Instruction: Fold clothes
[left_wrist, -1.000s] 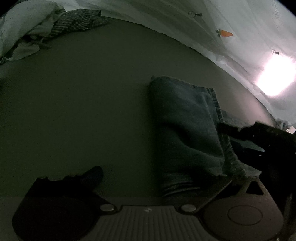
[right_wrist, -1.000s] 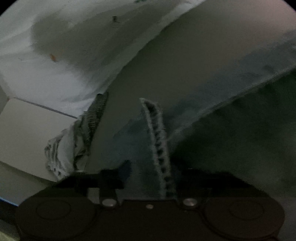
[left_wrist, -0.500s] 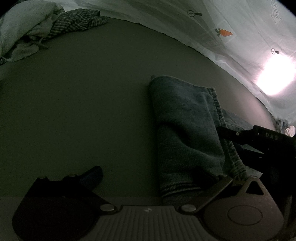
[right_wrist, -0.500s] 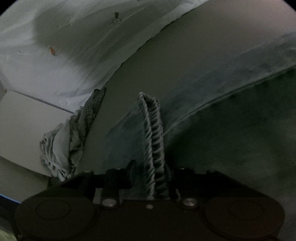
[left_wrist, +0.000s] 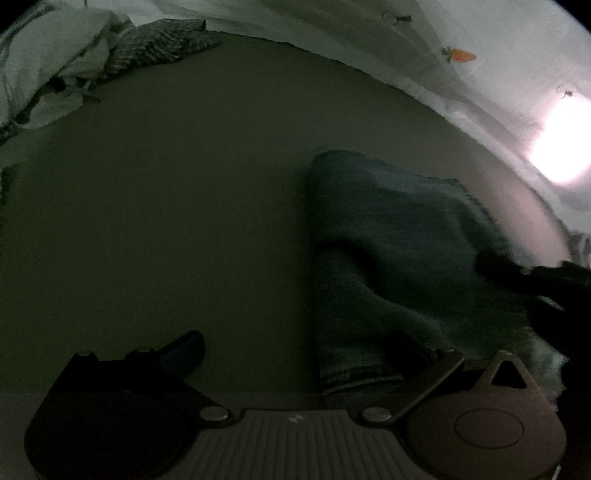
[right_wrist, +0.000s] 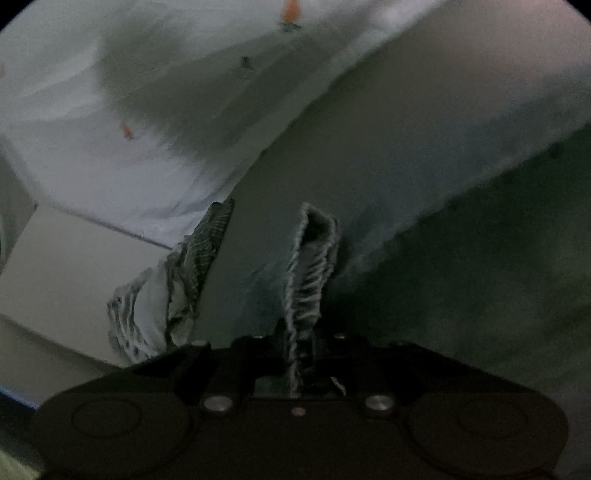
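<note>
I was closing the right tool (right_wrist: 301, 354) on the jeans (right_wrist: 314, 258) hem; left tool (left_wrist: 295, 354) gaped. Clamp fully before lifting.

You're looking at faded blue denim jeans (left_wrist: 388, 258) with a paler, frayed hem (right_wrist: 310, 273), lying on a drab olive-grey surface (left_wrist: 166, 203). At the upper left of the left wrist view sit a dark checked garment (left_wrist: 159, 44) and a whitish one (left_wrist: 48, 70). Along the top runs a white sheet (left_wrist: 498, 81) printed with small orange carrots (left_wrist: 460, 55). Your grippers are black.
</note>
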